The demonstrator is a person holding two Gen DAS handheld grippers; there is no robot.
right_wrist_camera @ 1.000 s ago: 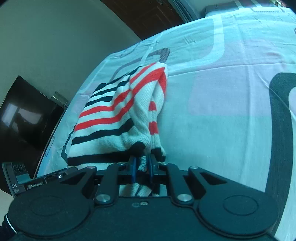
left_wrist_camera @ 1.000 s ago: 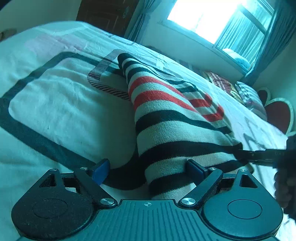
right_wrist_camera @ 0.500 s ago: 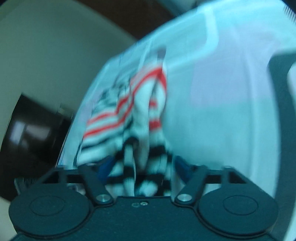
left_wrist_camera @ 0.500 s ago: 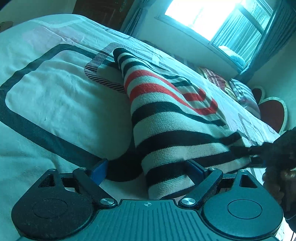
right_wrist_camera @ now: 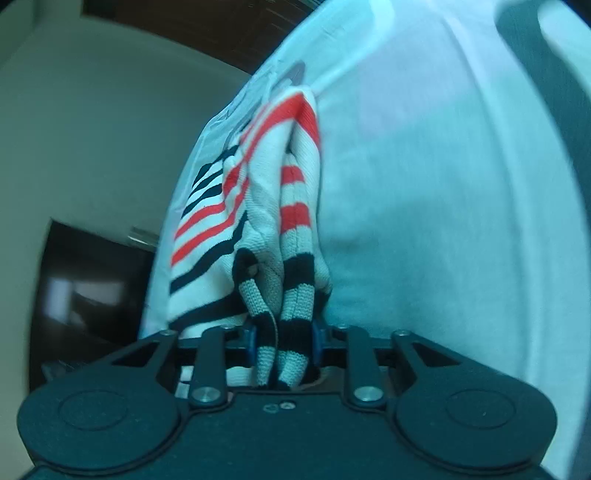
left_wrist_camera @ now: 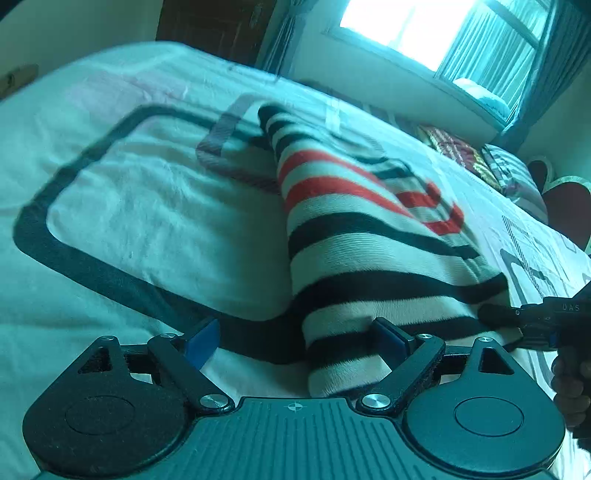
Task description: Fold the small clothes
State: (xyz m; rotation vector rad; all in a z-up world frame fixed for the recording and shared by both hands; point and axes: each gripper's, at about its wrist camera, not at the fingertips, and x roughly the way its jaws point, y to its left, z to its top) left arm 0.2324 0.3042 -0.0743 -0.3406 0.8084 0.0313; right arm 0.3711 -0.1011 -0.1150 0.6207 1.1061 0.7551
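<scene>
A white knit garment (left_wrist_camera: pixel 369 236) with black and red stripes lies folded on the bed. In the left wrist view my left gripper (left_wrist_camera: pixel 295 341) stands open over its near left corner, the right pad (left_wrist_camera: pixel 388 338) resting on the fabric and the left pad on the sheet. My right gripper (left_wrist_camera: pixel 498 315) reaches in from the right at the near edge. In the right wrist view the right gripper (right_wrist_camera: pixel 284 343) has a bunched fold of the garment (right_wrist_camera: pixel 291 236) between its blue pads. Its jaws are closing, and the pads touch the fabric on both sides.
The bed sheet (left_wrist_camera: pixel 147 206) is white with wide dark curved bands. Patterned pillows (left_wrist_camera: pixel 480 158) lie at the far end under a bright window (left_wrist_camera: pixel 424 29). A person's hand (left_wrist_camera: pixel 572 387) holds the right gripper. A dark screen (right_wrist_camera: pixel 85 288) stands beside the bed.
The right gripper's jaws opened wide, then came back in around a thicker bunch of the garment, and the gripper rolled. The left gripper stayed open in about the same place.
</scene>
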